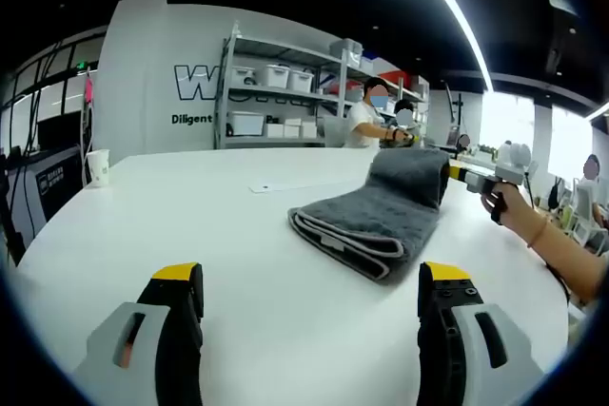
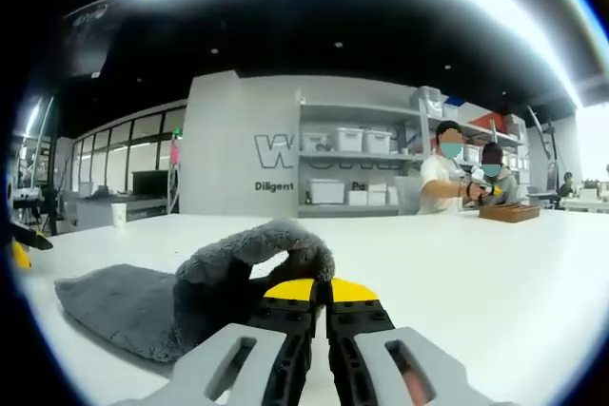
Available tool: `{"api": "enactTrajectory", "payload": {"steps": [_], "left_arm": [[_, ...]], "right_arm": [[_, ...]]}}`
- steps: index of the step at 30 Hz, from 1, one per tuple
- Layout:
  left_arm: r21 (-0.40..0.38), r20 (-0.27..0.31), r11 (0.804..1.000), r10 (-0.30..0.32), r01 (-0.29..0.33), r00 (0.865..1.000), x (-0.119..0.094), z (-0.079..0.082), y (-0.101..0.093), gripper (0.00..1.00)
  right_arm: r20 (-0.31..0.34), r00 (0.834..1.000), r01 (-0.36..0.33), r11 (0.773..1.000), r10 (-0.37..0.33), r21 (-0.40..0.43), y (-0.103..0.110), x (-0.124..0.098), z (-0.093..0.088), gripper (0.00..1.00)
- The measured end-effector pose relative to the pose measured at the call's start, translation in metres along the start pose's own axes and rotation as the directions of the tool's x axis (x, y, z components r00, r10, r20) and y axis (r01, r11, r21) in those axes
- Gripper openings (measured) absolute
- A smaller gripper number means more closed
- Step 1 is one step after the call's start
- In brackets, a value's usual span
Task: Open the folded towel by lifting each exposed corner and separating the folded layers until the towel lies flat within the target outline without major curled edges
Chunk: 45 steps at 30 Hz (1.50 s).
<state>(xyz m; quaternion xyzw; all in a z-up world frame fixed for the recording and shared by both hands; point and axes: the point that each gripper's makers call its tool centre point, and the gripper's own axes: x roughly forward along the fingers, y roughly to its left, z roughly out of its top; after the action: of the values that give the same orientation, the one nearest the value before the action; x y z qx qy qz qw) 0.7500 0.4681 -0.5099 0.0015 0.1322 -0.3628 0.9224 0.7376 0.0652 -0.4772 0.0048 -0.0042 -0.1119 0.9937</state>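
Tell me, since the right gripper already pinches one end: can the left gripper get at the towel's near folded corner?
Probably yes: the left gripper is open, with bare white table between it and the grey towel.

The dark grey terry towel lies folded in several layers on the white tabletop, its stacked folded edges showing at one end. At the other end a corner rises off the tabletop in a humped arch.

Open-plan lab or workshop: metal shelving stacked with storage bins (wall lettering behind), long white tables, ceiling strip lights.
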Motion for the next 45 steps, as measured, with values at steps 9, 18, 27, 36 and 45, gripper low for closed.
{"api": "enactTrajectory", "payload": {"steps": [9, 18, 27, 36, 45], "left_arm": [[0.003, -0.006, 1.000, 0.001, -0.001, 1.000, 0.000, -0.001, -0.001, 0.92], [0.016, -0.013, 1.000, 0.006, -0.006, 1.000, 0.000, -0.003, 0.000, 0.92], [0.017, -0.013, 1.000, 0.007, -0.006, 1.000, 0.001, -0.002, 0.000, 0.92], [0.027, -0.014, 1.000, 0.005, -0.005, 1.000, 0.000, -0.002, -0.002, 0.92], [0.039, -0.020, 0.999, -0.004, 0.005, 1.000, 0.001, -0.002, -0.006, 0.92]], "right_arm": [[-0.048, 0.998, 0.038, 0.999, -0.036, 0.037, -0.010, -0.013, -0.013, 0.00], [-0.142, 0.987, 0.076, 0.996, -0.069, 0.045, -0.017, -0.022, -0.034, 0.00], [-0.213, 0.972, 0.100, 0.995, -0.102, -0.016, -0.023, -0.024, -0.046, 0.00], [-0.271, 0.949, 0.128, 0.981, -0.164, -0.145, -0.037, -0.018, -0.046, 0.33], [-0.299, 0.934, 0.110, 0.953, -0.197, -0.284, -0.036, -0.030, -0.037, 0.59]]}}
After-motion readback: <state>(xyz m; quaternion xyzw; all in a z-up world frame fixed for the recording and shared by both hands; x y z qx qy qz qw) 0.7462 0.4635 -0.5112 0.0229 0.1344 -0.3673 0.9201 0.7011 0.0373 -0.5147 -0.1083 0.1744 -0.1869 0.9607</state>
